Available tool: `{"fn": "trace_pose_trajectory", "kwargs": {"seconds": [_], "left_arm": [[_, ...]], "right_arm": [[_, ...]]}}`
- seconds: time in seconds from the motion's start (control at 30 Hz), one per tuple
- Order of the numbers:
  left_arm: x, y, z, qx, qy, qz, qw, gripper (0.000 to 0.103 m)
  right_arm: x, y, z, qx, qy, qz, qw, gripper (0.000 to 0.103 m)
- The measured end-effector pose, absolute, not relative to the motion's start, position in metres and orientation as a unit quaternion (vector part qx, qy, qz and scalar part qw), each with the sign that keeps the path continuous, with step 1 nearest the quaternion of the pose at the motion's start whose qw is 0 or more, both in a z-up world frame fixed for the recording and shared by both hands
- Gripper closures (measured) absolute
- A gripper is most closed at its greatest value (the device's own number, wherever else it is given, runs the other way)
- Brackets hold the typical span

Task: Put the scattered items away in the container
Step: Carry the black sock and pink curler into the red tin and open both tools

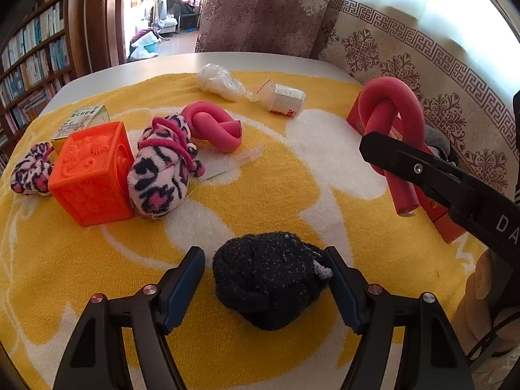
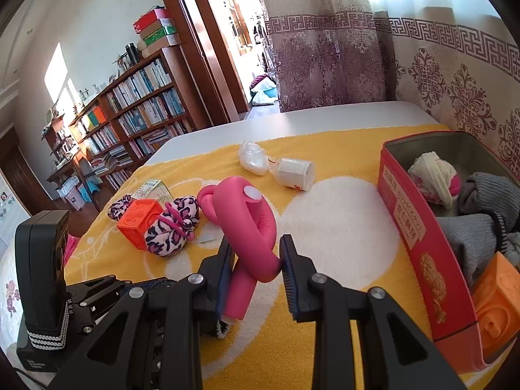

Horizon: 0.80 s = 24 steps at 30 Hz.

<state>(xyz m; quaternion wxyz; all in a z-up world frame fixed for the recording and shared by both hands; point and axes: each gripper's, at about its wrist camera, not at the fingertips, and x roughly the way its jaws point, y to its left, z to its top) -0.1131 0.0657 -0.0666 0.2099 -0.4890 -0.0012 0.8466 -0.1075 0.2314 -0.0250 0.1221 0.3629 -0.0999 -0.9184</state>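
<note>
Where visible, tin [image 2: 419,227] holding socks [image 2: 471,237]

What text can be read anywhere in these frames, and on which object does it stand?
"DA", cut off at the frame edge: right gripper arm, seen from the left wrist.
Red tin: white label with East Asian characters, too blurred to read.
Green-and-white carton: print too small.
White bottle: red print illegible.
</note>
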Motion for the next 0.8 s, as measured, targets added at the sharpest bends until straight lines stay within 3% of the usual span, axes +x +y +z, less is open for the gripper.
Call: {"fn": "trace_pose_trajectory", "kwargs": {"seconds": [0.07, 0.1, 0.13, 0.57, 0.8], "left_arm": [[-0.113, 0.065, -0.067, -0.485, -0.002, 0.849, 0.208, 0.031], [-0.113, 0.065, -0.066, -0.484, -0.004, 0.850, 0.209, 0.042], [-0.113, 0.064, -0.066, -0.484, -0.006, 0.850, 0.210, 0.045], [-0.105, 0.072, -0.042, -0.454, -0.009, 0.868, 0.201, 0.047], [-0.104, 0.102, -0.018, -0.428, 0.005, 0.875, 0.225, 0.047]], "right_arm": [[-0.107, 0.232, -0.025, 0.362, -0.101, -0.918, 0.122, 0.072], [-0.107, 0.232, -0.024, 0.361, -0.102, -0.919, 0.122, 0.072], [-0.106, 0.232, -0.024, 0.360, -0.102, -0.919, 0.122, 0.072], [-0.093, 0.252, 0.000, 0.319, -0.117, -0.934, 0.107, 0.072], [-0.072, 0.312, 0.024, 0.281, -0.126, -0.950, 0.044, 0.072]]}}
